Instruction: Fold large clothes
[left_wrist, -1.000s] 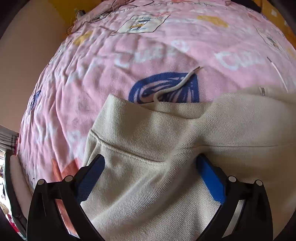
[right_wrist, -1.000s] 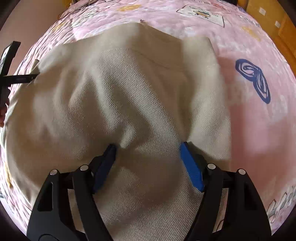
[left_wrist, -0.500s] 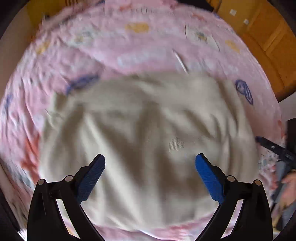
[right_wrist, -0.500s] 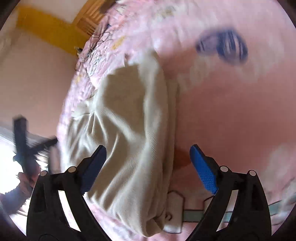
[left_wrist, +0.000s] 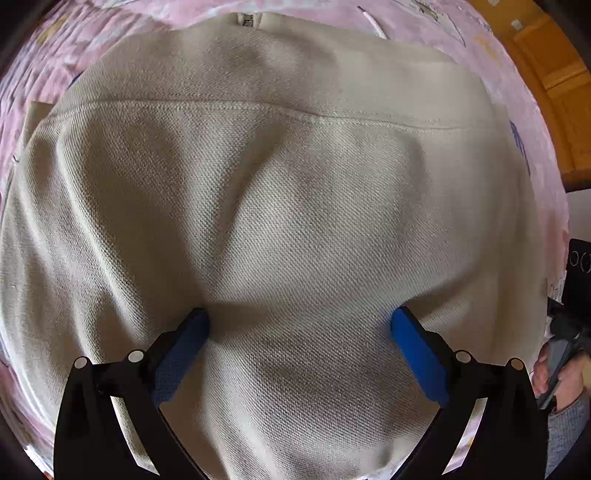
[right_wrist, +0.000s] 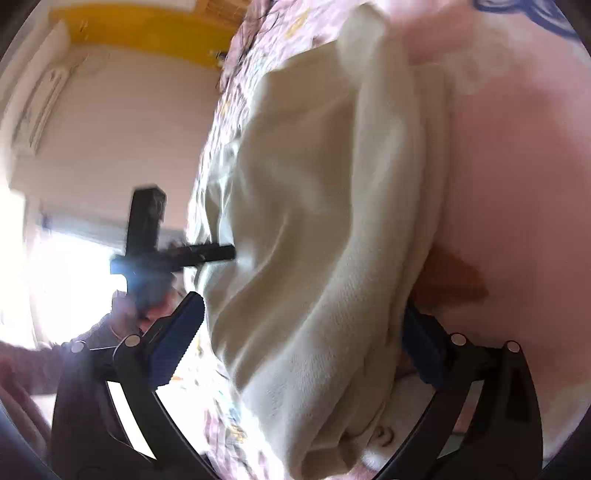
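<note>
Cloth (left_wrist: 295, 206) lies bunched on my pink bedspread (right_wrist: 517, 177); my left gripper (left_wrist: 299, 325) stands spread wide over it, my right gripper (right_wrist: 303, 321) is opening around a fold.

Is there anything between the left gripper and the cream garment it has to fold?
Nothing visible. The left gripper sits directly over the cream garment, its jaws spread wide with fabric bunched between them. Only the garment itself and the pink bedspread around it show there.
</note>
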